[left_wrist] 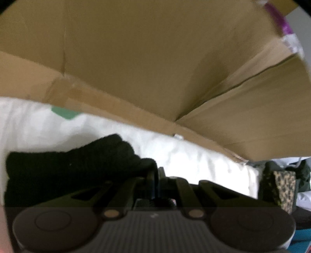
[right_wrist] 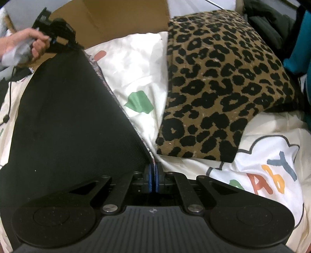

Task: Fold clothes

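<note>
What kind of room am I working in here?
Probably a bedroom, on a bed: a white printed duvet cover, a leopard-print folded knit garment and a brown cardboard box beside the black garment being folded.

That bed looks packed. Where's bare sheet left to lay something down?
Bare white sheet shows in a wedge between the black garment and the leopard-print garment, and below the leopard piece around the printed letters. The far end is crowded by the cardboard box.

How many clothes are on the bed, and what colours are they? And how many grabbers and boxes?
Black clothes: 1, the black garment
Leopard-print clothes: 1, the leopard garment
Hand-held grippers: 2, the right hand-held gripper and the left hand-held gripper
Cardboard boxes: 1, the box
Total: 5
</note>
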`<action>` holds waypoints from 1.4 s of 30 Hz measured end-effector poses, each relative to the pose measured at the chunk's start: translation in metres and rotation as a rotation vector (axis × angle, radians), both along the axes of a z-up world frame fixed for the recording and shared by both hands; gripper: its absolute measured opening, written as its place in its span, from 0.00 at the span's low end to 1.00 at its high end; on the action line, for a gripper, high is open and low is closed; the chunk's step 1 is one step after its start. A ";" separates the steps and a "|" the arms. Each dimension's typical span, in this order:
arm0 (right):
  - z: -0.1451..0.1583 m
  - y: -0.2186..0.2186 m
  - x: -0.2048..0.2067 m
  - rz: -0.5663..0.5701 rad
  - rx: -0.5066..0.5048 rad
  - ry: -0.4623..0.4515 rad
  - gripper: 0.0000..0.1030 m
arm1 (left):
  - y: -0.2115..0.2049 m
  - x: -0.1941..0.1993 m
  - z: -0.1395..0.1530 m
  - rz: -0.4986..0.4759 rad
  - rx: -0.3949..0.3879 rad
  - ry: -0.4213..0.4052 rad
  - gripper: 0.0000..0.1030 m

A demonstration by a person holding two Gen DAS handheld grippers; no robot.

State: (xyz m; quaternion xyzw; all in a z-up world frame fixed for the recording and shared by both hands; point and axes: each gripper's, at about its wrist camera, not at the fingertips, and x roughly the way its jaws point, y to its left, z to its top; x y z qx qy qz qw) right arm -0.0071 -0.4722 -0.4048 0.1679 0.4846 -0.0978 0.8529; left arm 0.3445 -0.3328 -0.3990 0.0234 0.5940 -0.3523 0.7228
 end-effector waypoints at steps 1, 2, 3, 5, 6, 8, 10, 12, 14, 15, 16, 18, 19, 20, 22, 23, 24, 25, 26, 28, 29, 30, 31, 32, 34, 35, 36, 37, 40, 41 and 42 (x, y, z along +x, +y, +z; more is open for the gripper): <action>0.002 -0.002 -0.001 -0.010 0.008 -0.004 0.03 | -0.001 0.000 -0.004 -0.004 0.008 -0.002 0.07; 0.004 -0.004 -0.002 -0.019 0.016 -0.009 0.07 | -0.002 -0.002 -0.002 -0.017 0.011 -0.009 0.09; 0.008 -0.005 -0.004 -0.027 0.013 -0.021 0.10 | -0.002 -0.003 0.002 -0.032 0.009 -0.011 0.12; 0.016 -0.007 -0.008 -0.041 0.008 -0.045 0.12 | -0.002 -0.006 0.014 -0.064 0.005 -0.018 0.28; 0.021 -0.008 -0.009 -0.044 0.013 -0.066 0.12 | -0.001 -0.008 0.022 -0.083 0.004 -0.033 0.31; 0.031 -0.007 -0.011 -0.048 0.022 -0.105 0.13 | 0.001 -0.014 0.041 -0.122 0.011 -0.072 0.45; 0.037 -0.003 -0.008 -0.037 0.023 -0.139 0.14 | 0.006 -0.023 0.057 -0.161 0.016 -0.108 0.45; 0.041 0.002 -0.004 -0.021 0.022 -0.165 0.14 | 0.011 -0.034 0.068 -0.206 0.017 -0.110 0.45; 0.040 0.008 0.004 -0.008 0.023 -0.163 0.14 | 0.011 -0.048 0.068 -0.256 0.034 -0.093 0.44; 0.038 0.009 0.006 -0.005 0.028 -0.164 0.14 | 0.013 -0.056 0.066 -0.280 0.049 -0.082 0.43; 0.036 0.012 0.009 -0.001 0.038 -0.171 0.14 | 0.013 -0.063 0.062 -0.302 0.062 -0.073 0.41; 0.031 0.016 0.012 0.003 0.058 -0.170 0.14 | 0.013 -0.078 0.051 -0.345 0.087 -0.055 0.31; 0.028 0.019 0.015 0.006 0.067 -0.164 0.14 | 0.013 -0.085 0.045 -0.366 0.100 -0.046 0.28; 0.026 0.022 0.017 0.009 0.074 -0.158 0.14 | 0.012 -0.092 0.039 -0.385 0.108 -0.047 0.24; 0.021 0.026 0.020 0.016 0.088 -0.145 0.14 | 0.008 -0.100 0.028 -0.404 0.104 -0.049 0.21; 0.018 0.028 0.022 0.021 0.094 -0.139 0.14 | 0.004 -0.101 0.022 -0.410 0.114 -0.051 0.21; 0.016 0.030 0.023 0.029 0.094 -0.132 0.14 | 0.000 -0.102 0.016 -0.415 0.126 -0.052 0.21; 0.014 0.032 0.025 0.035 0.088 -0.126 0.14 | -0.005 -0.102 0.013 -0.410 0.130 -0.052 0.20; 0.013 0.033 0.027 0.040 0.082 -0.119 0.14 | -0.008 -0.101 0.010 -0.403 0.130 -0.050 0.20; 0.009 0.032 0.028 0.034 0.076 -0.100 0.14 | -0.018 -0.101 0.009 -0.403 0.131 -0.052 0.20; 0.008 0.032 0.029 0.030 0.074 -0.091 0.15 | -0.020 -0.101 0.007 -0.404 0.131 -0.056 0.19; 0.006 0.030 0.028 0.021 0.076 -0.085 0.15 | -0.022 -0.101 0.005 -0.404 0.131 -0.060 0.19; 0.004 0.028 0.027 0.011 0.078 -0.079 0.17 | -0.025 -0.101 0.002 -0.403 0.131 -0.064 0.19; 0.003 0.026 0.026 0.003 0.079 -0.076 0.21 | -0.027 -0.102 0.001 -0.405 0.131 -0.071 0.20; 0.001 0.022 0.024 -0.012 0.078 -0.069 0.22 | -0.028 -0.103 0.001 -0.404 0.130 -0.076 0.20; 0.000 0.022 0.023 -0.010 0.069 -0.064 0.22 | -0.026 -0.104 0.002 -0.400 0.129 -0.073 0.20; -0.001 0.023 0.024 -0.012 0.064 -0.058 0.22 | -0.025 -0.104 0.002 -0.396 0.129 -0.069 0.20; -0.002 0.024 0.024 -0.013 0.060 -0.052 0.22 | -0.024 -0.102 0.002 -0.385 0.128 -0.056 0.20; -0.005 0.027 0.026 -0.017 0.047 -0.033 0.23 | -0.016 -0.100 0.006 -0.351 0.132 -0.022 0.28; -0.007 0.028 0.027 -0.020 0.048 -0.029 0.24 | -0.013 -0.099 0.008 -0.342 0.134 -0.014 0.36; -0.008 0.029 0.029 -0.023 0.049 -0.025 0.29 | -0.011 -0.100 0.012 -0.336 0.141 -0.020 0.42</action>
